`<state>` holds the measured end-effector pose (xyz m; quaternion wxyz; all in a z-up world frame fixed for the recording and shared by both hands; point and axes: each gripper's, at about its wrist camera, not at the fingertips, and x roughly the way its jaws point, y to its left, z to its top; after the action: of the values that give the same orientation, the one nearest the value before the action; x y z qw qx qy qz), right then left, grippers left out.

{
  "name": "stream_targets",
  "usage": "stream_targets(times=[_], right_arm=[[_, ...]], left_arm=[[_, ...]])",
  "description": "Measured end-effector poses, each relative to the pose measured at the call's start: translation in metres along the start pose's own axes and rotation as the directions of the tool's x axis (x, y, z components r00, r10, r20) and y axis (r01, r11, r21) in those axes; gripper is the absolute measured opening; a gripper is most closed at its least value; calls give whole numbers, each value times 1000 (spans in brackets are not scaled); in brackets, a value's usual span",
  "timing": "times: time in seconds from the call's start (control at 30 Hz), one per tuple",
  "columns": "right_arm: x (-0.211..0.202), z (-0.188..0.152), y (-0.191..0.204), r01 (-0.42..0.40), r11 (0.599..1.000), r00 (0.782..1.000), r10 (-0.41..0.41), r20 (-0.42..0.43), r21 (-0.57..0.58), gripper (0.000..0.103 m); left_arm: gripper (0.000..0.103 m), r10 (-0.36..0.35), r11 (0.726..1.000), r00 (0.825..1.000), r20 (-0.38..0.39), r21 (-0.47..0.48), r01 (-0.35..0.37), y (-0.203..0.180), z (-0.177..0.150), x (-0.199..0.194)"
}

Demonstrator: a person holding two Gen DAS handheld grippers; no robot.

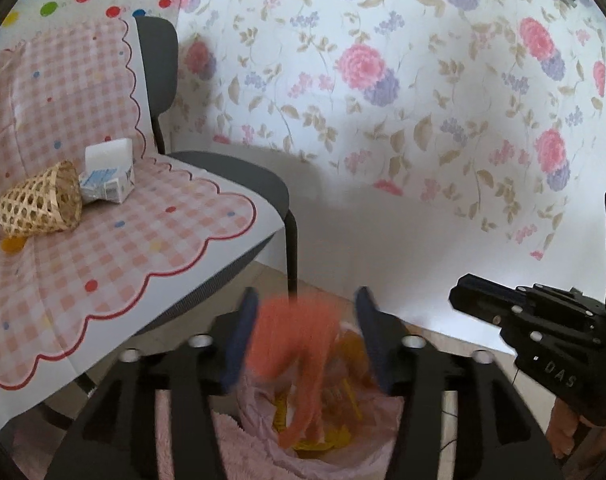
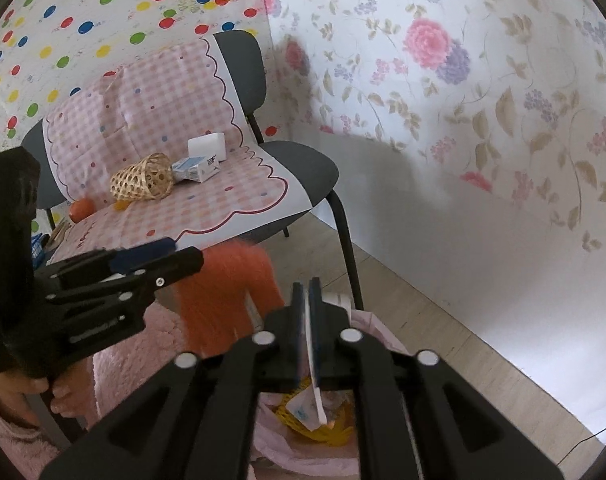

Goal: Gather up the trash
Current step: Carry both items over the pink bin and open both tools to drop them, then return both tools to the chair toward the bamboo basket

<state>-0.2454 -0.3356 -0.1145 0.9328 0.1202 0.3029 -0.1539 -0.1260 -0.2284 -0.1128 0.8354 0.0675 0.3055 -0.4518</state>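
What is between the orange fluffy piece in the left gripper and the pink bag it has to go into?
Nothing visible. The orange fluffy piece hangs between the open jaws of the left gripper, directly over the open mouth of the pink bag. Only yellow trash already lies inside.

Our left gripper (image 1: 307, 344) points downward, jaws spread apart. Our right gripper (image 2: 308, 320) sits to its right, also angled down, jaws nearly together. Our left hand (image 2: 43, 396) grips its handle.
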Motion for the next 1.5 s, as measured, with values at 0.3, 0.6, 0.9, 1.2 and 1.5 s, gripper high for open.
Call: stream_targets(times=[0.3,0.6,0.9,1.2,1.5], right_arm=[[-10,15,6,-4,1000,998,4,55,-15,17],[7,43,48,-86,993,993,93,72,-86,17],[42,73,102,-174,970,982,183,40,-169,17],[75,106,137,-226,950,972,234,14,-214,17],[118,144,156,-269,936,961,276,-2,-227,26]], left_arm=[[58,79,996,995,52,-54,-76,24,6,-25],[58,236,967,967,94,-118,-225,74,12,-67],[60,415,891,908,64,-231,-391,146,9,-100],[74,545,794,839,15,-333,-509,204,6,-127],[77,566,774,824,-25,-327,-542,224,23,-112]])
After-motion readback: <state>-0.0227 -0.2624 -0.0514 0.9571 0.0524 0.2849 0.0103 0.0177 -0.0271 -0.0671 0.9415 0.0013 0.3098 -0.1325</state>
